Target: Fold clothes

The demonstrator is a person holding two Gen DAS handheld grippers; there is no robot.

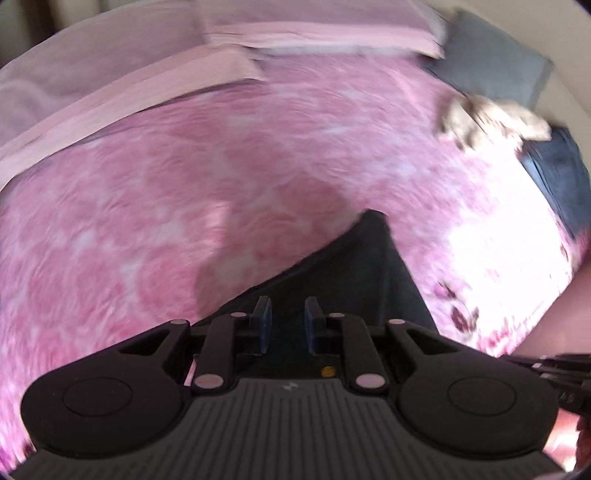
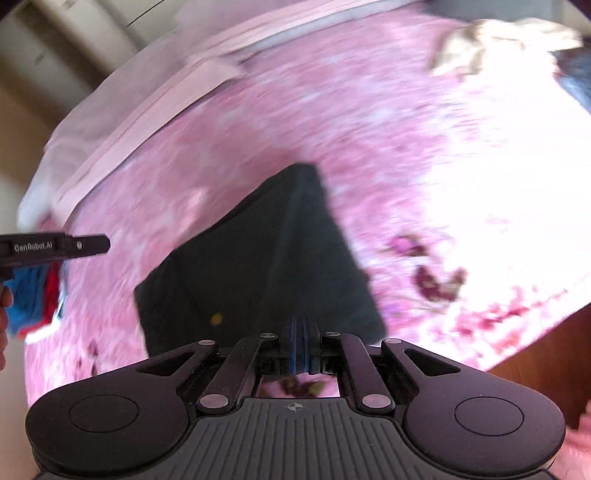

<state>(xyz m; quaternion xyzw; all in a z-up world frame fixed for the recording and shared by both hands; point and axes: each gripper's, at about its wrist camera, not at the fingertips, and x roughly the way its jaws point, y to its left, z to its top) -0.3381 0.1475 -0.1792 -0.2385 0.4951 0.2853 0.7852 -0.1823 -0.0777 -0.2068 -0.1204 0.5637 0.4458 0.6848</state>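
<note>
While the pink floral bedspread (image 1: 192,192) fills most of both views, the task's thing, a dark charcoal folded garment (image 2: 258,266) of soft cloth, lies on it near the bed's close edge, a small yellow-orange dot (image 2: 217,316) showing on its surface. In the right wrist view the right gripper (image 2: 300,345) has its blue-padded fingers pressed together at the garment's near edge, with a fold of the dark cloth seemingly pinched between them, though blur leaves the bite itself hard to confirm. In the left wrist view the left gripper (image 1: 288,325) hangs over the same garment with its two blue pads (image 1: 265,321) narrowly apart, nothing between them. Seen from the right wrist, the left tool's black body at the left border carries the white lettering "GenRobot.AI" (image 2: 33,247); a hand's edge shows just below it. Beside that, at the bedspread's left margin, sits a bunch of blue and red fabric (image 2: 35,299). Farther off lie pale pink striped pillows (image 1: 321,33), a grey-blue cushion (image 1: 487,59), a crumpled beige cloth (image 1: 491,118) and, touching it, a dark blue denim-like piece (image 1: 557,170). No open container can be made out in either view. Bright sunlight washes out the bedspread's right part.
</note>
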